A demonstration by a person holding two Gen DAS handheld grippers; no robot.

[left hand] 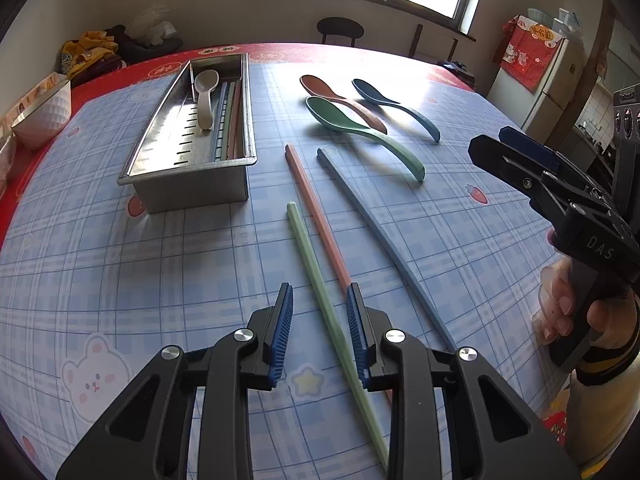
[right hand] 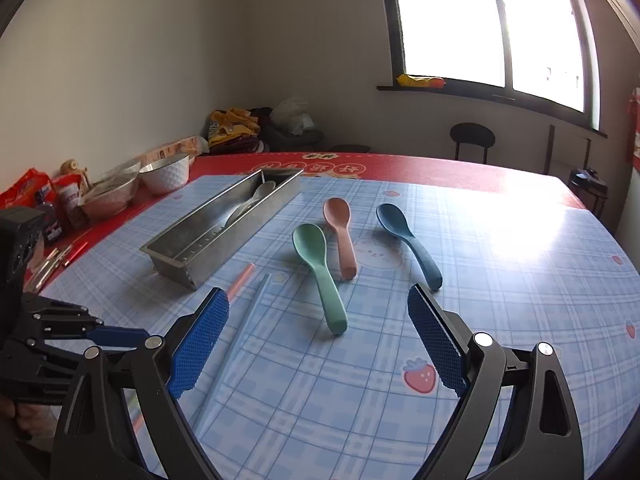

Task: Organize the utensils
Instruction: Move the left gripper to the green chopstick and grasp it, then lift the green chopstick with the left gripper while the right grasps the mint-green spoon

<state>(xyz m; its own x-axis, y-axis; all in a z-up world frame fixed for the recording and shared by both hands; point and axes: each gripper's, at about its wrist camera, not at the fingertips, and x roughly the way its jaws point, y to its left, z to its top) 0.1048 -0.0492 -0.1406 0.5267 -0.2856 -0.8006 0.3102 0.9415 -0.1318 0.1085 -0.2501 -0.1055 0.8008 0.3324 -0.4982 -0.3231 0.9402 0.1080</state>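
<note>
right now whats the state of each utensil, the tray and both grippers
left gripper: jaws around the green chopstick, pads not pressing
right gripper: open, empty
green chopstick: flat on table
pink chopstick: flat on table
blue chopstick: flat on table
green spoon: on table
pink spoon: on table
blue spoon: on table
metal tray: holds a white spoon and chopsticks

Home dining room: fridge (left hand: 538, 76), chair (right hand: 472, 140), tableclothed table (right hand: 400, 172).

Left claw (left hand: 320, 300) narrowed, perhaps unclamped; right claw (right hand: 318, 300) spread.
</note>
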